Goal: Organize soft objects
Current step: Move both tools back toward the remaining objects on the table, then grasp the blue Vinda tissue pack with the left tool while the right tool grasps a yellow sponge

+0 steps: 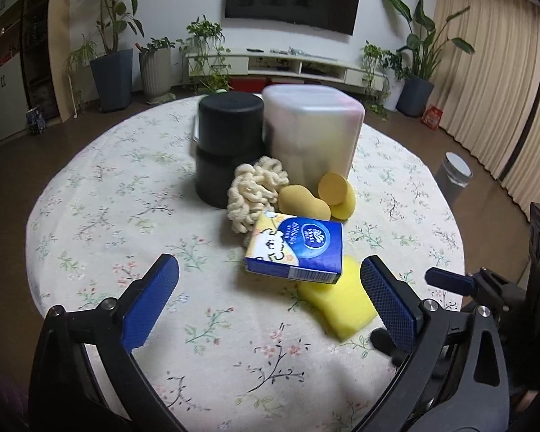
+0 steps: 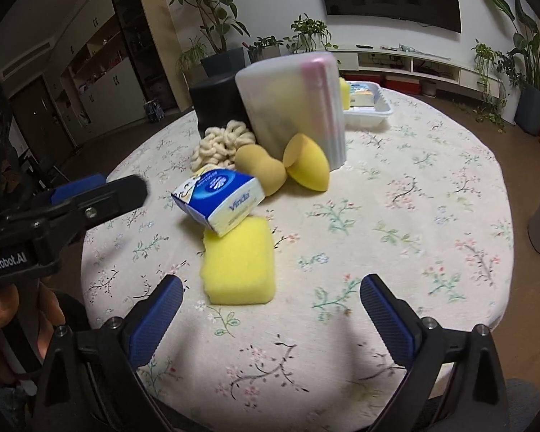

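A blue tissue pack (image 1: 296, 250) (image 2: 221, 198) leans on a yellow sponge (image 1: 336, 300) (image 2: 239, 262) in the middle of the round table. Behind them lie a cream knitted scrunchie (image 1: 253, 192) (image 2: 221, 142), a tan peanut-shaped makeup sponge (image 1: 302, 203) (image 2: 261, 169) and a yellow egg-shaped one (image 1: 336, 192) (image 2: 306, 162). My left gripper (image 1: 270, 270) is open and empty just before the tissue pack; it also shows in the right wrist view (image 2: 100, 194). My right gripper (image 2: 271, 288) is open and empty just before the yellow sponge.
A translucent lidded container (image 1: 313, 129) (image 2: 295, 108) and a black cylinder (image 1: 228, 147) (image 2: 216, 104) stand behind the soft items. A white tray (image 2: 369, 111) with items sits at the far side. The floral tablecloth (image 2: 396, 216) covers the table; a grey bin (image 1: 453, 176) stands on the floor.
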`<state>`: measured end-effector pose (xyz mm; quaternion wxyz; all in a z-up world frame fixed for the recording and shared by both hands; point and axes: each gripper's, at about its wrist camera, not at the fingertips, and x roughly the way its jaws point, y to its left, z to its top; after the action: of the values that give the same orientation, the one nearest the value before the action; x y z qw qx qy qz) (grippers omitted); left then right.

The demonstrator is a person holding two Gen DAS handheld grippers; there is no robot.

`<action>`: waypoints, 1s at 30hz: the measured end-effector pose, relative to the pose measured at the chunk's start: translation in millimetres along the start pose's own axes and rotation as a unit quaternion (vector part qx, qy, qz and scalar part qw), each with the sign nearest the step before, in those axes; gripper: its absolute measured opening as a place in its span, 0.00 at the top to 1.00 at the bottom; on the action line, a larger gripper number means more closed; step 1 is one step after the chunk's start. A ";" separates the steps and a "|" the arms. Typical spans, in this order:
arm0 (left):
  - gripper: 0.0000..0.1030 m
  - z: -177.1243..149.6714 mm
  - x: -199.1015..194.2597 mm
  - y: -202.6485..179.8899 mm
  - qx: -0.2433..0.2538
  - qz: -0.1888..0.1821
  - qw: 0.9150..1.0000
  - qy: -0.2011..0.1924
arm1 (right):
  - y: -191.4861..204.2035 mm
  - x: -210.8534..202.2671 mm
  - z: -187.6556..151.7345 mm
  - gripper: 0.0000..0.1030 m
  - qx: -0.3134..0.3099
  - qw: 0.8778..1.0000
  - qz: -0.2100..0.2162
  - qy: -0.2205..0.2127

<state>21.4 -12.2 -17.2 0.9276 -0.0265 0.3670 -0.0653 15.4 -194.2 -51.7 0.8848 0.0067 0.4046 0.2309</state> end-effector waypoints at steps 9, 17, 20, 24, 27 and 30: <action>0.00 2.3 32.5 -4.4 0.009 0.006 1.000 0.027 | 6.5 20.1 -2.8 0.02 0.005 1.000 -0.007 0.003; 0.00 3.9 49.1 -9.0 0.016 0.003 0.999 0.032 | 3.5 33.2 -4.0 0.02 0.016 1.000 -0.011 0.010; 0.00 6.2 53.0 -10.8 0.019 0.004 0.999 0.033 | 4.2 34.7 -3.8 0.02 0.016 1.000 -0.013 0.006; 0.00 7.1 56.3 -14.3 0.027 0.009 0.999 0.036 | 4.6 36.0 -3.3 0.02 0.016 1.000 -0.012 0.003; 0.00 6.5 57.1 -16.4 0.031 0.010 0.999 0.037 | 6.0 36.8 -2.8 0.02 0.015 1.000 -0.012 0.001; 0.00 5.4 62.0 -13.8 0.031 0.014 0.998 0.046 | 6.2 37.7 -1.7 0.02 0.015 1.000 -0.009 -0.001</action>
<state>68.4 -34.6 -53.9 0.9111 0.0104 0.4071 -0.0645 33.0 -173.4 -78.5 0.8870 0.0168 0.4074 0.2168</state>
